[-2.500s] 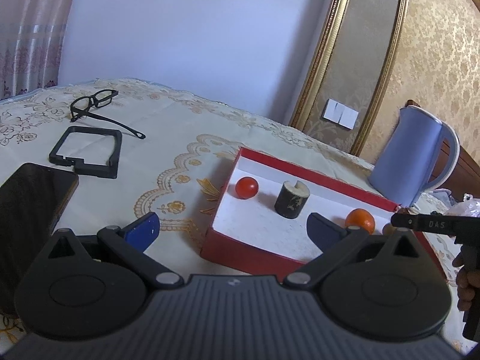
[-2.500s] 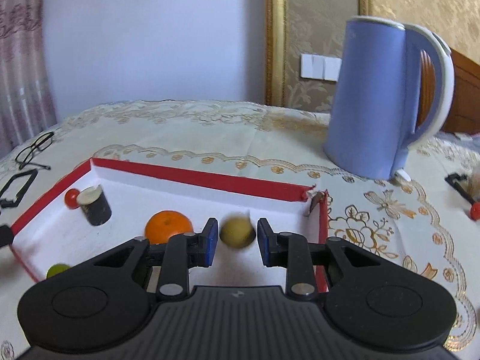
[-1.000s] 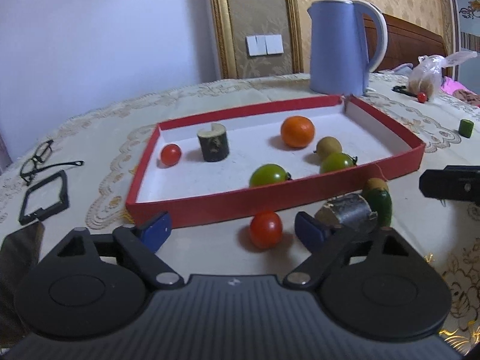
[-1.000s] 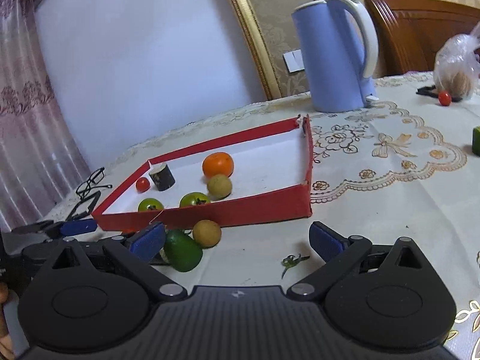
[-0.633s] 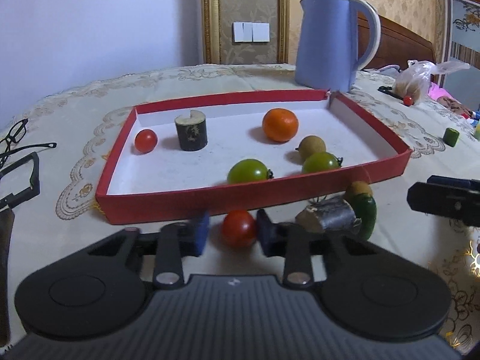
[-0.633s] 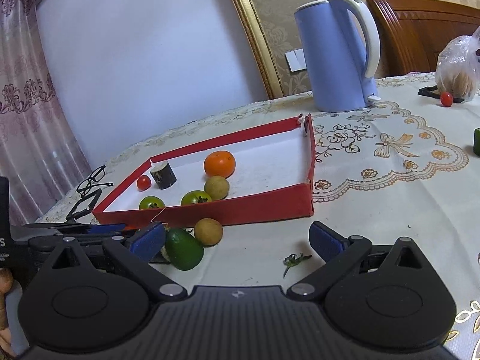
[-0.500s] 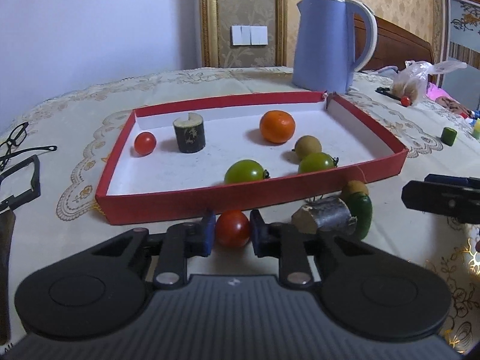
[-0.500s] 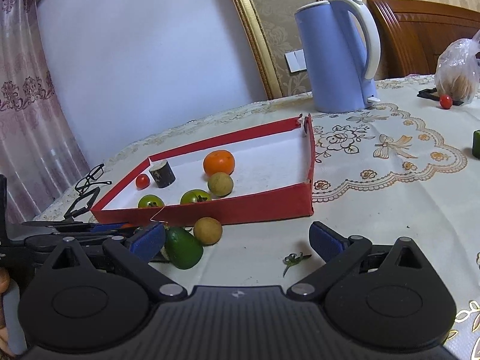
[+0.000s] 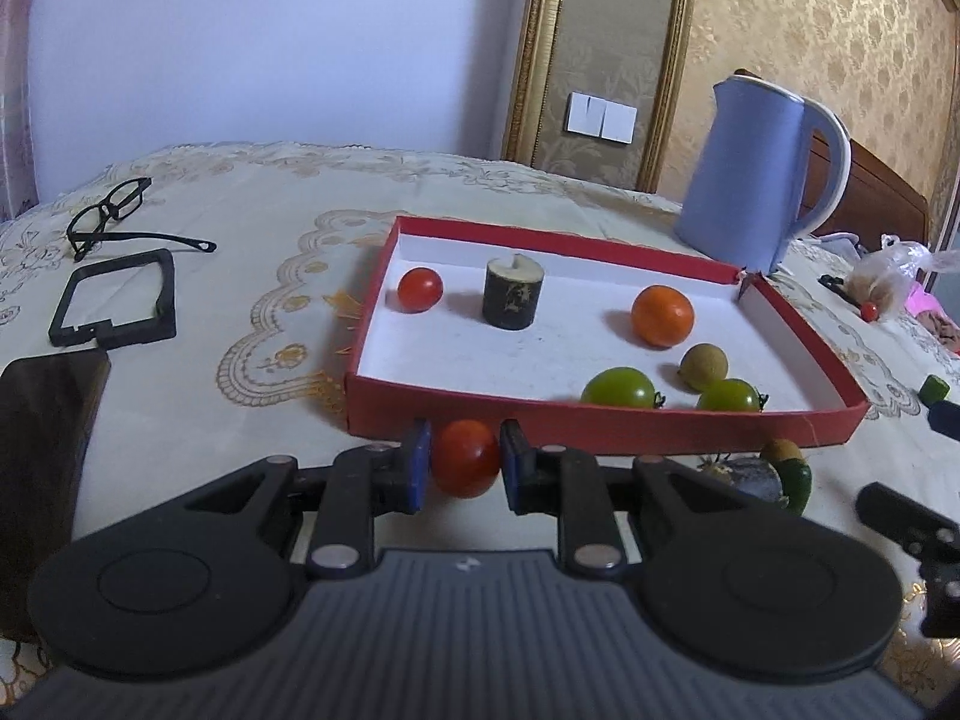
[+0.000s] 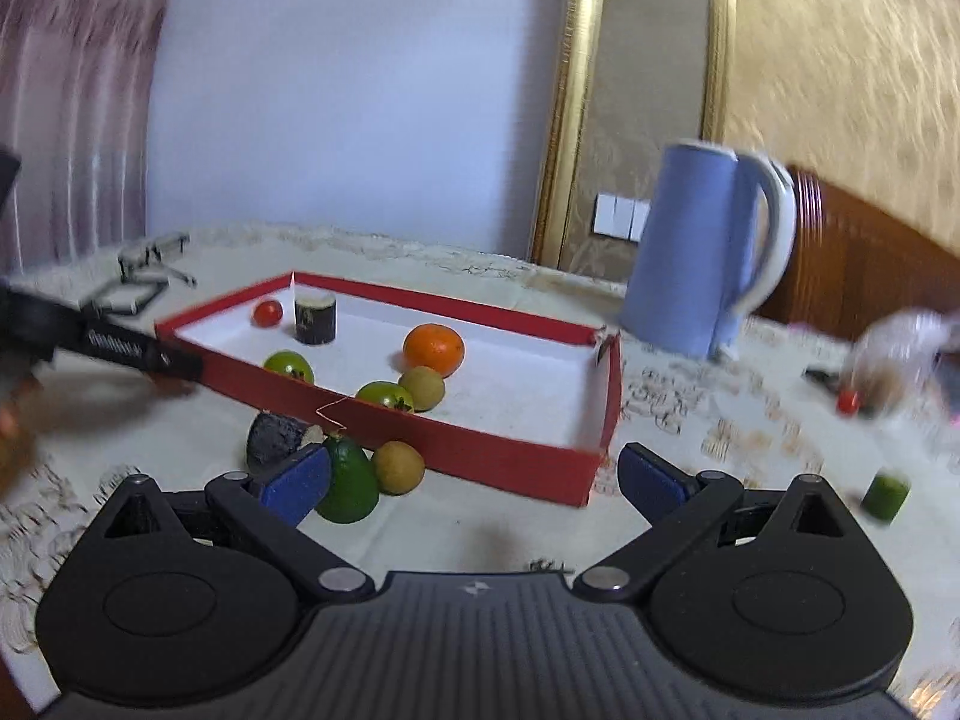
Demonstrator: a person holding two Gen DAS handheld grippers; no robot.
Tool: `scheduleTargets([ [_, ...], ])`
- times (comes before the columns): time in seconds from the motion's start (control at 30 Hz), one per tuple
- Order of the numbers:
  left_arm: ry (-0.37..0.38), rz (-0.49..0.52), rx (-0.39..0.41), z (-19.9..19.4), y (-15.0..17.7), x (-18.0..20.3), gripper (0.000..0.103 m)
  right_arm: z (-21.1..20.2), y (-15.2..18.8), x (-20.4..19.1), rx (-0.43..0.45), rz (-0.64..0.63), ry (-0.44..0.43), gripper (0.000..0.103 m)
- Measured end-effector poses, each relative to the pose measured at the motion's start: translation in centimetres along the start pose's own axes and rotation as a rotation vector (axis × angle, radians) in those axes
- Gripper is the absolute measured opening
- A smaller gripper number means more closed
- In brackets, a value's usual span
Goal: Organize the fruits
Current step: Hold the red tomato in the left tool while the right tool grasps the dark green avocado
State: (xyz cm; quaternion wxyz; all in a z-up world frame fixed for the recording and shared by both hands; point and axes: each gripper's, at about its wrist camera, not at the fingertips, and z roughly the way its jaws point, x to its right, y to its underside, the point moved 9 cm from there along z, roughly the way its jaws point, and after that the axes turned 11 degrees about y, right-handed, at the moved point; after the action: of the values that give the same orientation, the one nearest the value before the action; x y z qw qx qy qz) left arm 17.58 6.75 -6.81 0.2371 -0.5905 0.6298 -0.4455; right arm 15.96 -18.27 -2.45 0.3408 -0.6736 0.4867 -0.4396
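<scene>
My left gripper is shut on a red tomato, held just in front of the near wall of the red tray. In the tray lie a small red tomato, a dark wooden cylinder, an orange, two green tomatoes and a tan round fruit. My right gripper is open and empty in front of the tray. A green avocado, a tan fruit and a dark log piece lie on the cloth by its left finger.
A blue kettle stands behind the tray. Glasses, a black frame and a dark phone lie to the left. A small green block and a plastic bag are at the right.
My left gripper closed on the red tomato and has lifted it, swinging left. The right gripper has swung, its view now blurred, and stays open.
</scene>
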Motion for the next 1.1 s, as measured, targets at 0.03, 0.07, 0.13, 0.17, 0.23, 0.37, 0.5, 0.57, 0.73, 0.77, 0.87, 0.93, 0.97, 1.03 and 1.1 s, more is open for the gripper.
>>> scheduleTargets([
  [0.03, 0.004, 0.001, 0.000, 0.0, 0.0, 0.0, 0.022, 0.3, -0.1, -0.3, -0.010, -0.007, -0.005, 0.103],
  [0.07, 0.008, 0.005, -0.001, 0.0, 0.1, 0.1, 0.022, 0.6, -0.1, -0.5, -0.021, -0.007, -0.017, 0.103],
  [0.13, 0.007, 0.013, -0.001, 0.0, 0.2, 0.3, 0.022, 0.9, -0.3, -1.1, -0.029, -0.007, -0.041, 0.103],
  [0.17, 0.008, 0.015, -0.002, 0.1, 0.2, 0.4, 0.022, 1.1, -0.4, -1.3, -0.030, -0.011, -0.046, 0.103],
  [0.23, 0.015, 0.016, -0.002, 0.1, 0.3, 0.5, 0.022, 1.5, -0.7, -1.6, -0.032, -0.026, -0.034, 0.103],
  [0.37, 0.019, 0.021, -0.003, 0.1, 0.4, 0.8, 0.022, 2.3, -1.0, -2.0, -0.049, -0.026, -0.037, 0.103],
  [0.5, 0.023, 0.022, -0.003, 0.1, 0.4, 0.8, 0.022, 3.2, -0.7, -2.5, -0.073, -0.043, -0.022, 0.103],
  [0.57, 0.024, 0.024, -0.003, 0.1, 0.5, 0.8, 0.022, 3.3, -0.6, -2.6, -0.069, -0.048, -0.009, 0.103],
  [0.73, 0.025, 0.026, -0.004, 0.1, 0.4, 0.9, 0.022, 1.8, -0.7, -4.1, -0.058, -0.043, -0.153, 0.103],
  [0.77, 0.025, 0.027, -0.003, 0.0, 0.4, 0.9, 0.022, 1.7, -0.8, -4.0, -0.048, -0.048, -0.131, 0.103],
  [0.87, 0.026, 0.035, 0.003, -0.2, 0.3, 1.0, 0.022, 1.8, -0.8, -3.2, -0.021, -0.089, -0.025, 0.103],
  [0.93, 0.027, 0.035, 0.005, -0.2, 0.3, 1.0, 0.022, 1.4, -0.8, -2.8, -0.014, -0.089, -0.036, 0.102],
  [0.97, 0.027, 0.032, 0.005, -0.3, 0.3, 1.0, 0.022, 1.1, -0.9, -2.7, -0.008, -0.083, -0.052, 0.101],
  [1.03, 0.027, 0.029, 0.003, -0.2, 0.4, 1.0, 0.022, 0.7, -1.0, -2.8, 0.002, -0.085, -0.099, 0.091],
  [1.1, 0.026, 0.029, 0.002, -0.2, 0.4, 1.0, 0.022, 0.5, -0.9, -3.5, -0.007, -0.098, -0.156, 0.080],
])
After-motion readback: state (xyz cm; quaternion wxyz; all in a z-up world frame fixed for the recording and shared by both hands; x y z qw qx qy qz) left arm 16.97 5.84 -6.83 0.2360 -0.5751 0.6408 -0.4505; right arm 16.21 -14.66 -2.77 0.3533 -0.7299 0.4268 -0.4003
